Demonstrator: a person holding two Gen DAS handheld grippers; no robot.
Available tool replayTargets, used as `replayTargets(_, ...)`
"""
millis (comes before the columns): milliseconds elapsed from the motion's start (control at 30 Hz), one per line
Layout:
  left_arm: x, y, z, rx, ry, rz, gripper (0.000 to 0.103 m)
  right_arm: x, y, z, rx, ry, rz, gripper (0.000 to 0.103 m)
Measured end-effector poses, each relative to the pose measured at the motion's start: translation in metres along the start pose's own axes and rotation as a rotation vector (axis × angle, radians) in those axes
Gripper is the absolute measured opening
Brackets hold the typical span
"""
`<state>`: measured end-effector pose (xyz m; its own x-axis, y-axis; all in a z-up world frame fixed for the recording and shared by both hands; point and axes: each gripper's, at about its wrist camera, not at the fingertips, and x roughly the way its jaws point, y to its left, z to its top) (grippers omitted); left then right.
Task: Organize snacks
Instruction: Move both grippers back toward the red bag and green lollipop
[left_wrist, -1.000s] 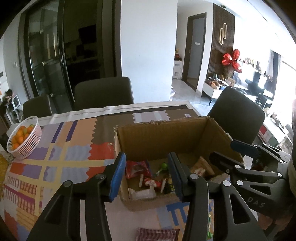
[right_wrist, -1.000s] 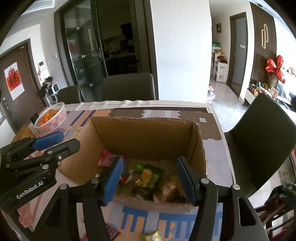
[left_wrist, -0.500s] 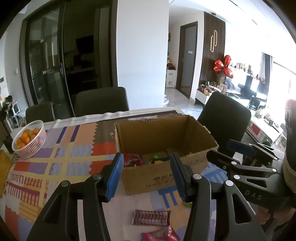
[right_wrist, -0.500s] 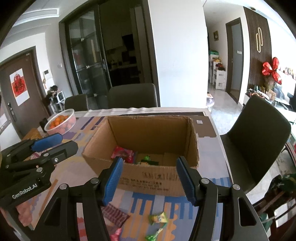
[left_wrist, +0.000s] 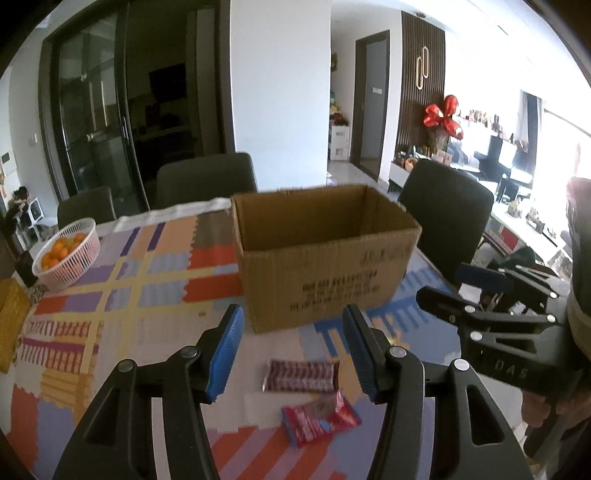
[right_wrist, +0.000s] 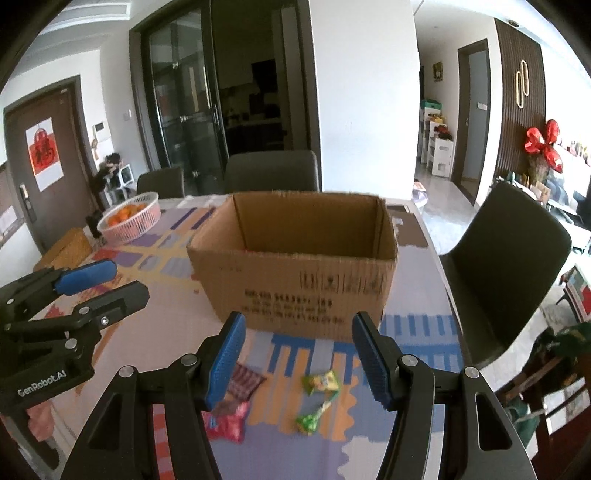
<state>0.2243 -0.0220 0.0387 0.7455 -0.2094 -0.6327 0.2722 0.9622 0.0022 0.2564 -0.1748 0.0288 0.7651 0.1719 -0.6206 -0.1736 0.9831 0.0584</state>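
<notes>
An open cardboard box (left_wrist: 325, 266) (right_wrist: 295, 280) stands on the patterned table; its contents are hidden from here. My left gripper (left_wrist: 293, 352) is open and empty, hovering above a striped dark-red snack bar (left_wrist: 301, 376) and a red snack packet (left_wrist: 319, 419) lying in front of the box. My right gripper (right_wrist: 297, 358) is open and empty, above a green-yellow candy (right_wrist: 320, 381), a green wrapped candy (right_wrist: 310, 419), the striped bar (right_wrist: 243, 382) and a pink-red packet (right_wrist: 225, 421). Each gripper shows in the other's view, the right (left_wrist: 476, 291) and the left (right_wrist: 99, 284).
A pink basket of oranges (left_wrist: 66, 253) (right_wrist: 131, 218) sits at the table's far left, with a yellow woven mat (left_wrist: 11, 325) near it. Dark chairs stand behind the table (left_wrist: 207, 181) and at its right side (right_wrist: 506, 269).
Both grippers have pulled back and down from over the box. The box interior is now out of sight, and the loose snacks in front of it have come into view.
</notes>
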Motion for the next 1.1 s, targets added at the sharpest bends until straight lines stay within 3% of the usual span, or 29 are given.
replayTargets(633,0.028,-0.011,-0.066,0.093,0.173,-0.037,0.065,0.03,-0.002,-0.071,0.046,0.192,-0.005,0.061)
replayTargets(1100,0.067,-0.021,-0.098,0.184,0.327,-0.1,0.071,0.058,-0.008,-0.097,0.068,0.285,-0.02,0.061)
